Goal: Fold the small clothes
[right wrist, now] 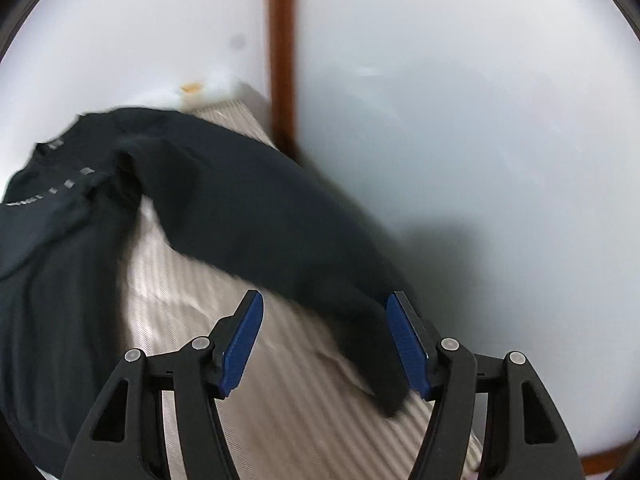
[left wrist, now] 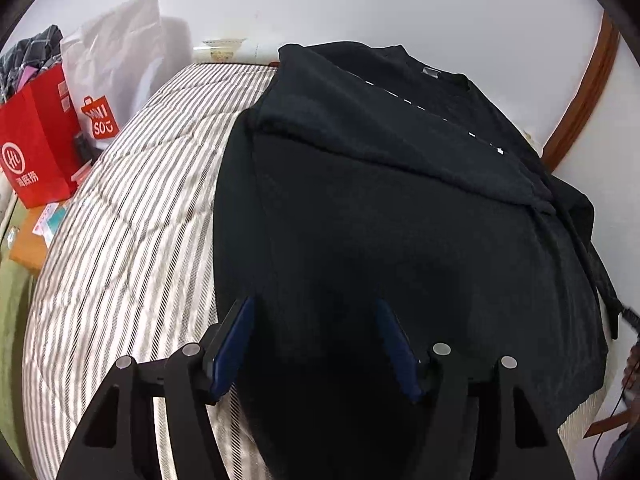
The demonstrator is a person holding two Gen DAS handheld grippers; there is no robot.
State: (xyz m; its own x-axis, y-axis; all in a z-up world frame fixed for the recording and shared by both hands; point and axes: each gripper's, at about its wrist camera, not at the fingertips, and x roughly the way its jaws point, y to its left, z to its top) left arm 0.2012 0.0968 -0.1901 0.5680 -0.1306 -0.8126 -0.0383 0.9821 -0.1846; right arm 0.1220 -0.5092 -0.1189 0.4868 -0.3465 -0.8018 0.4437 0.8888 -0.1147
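Note:
A black long-sleeved top lies on the striped bed, one sleeve folded across its chest. My left gripper is open just above the top's lower hem, with nothing between the blue pads. In the right wrist view the top lies at the left and its other sleeve stretches out over the striped bed toward me. My right gripper is open, with the sleeve's cuff lying next to the right pad.
A red paper bag and a white shopping bag stand left of the bed. A white wall with a brown wooden strip runs along the bed's right side. A black cable hangs at the right edge.

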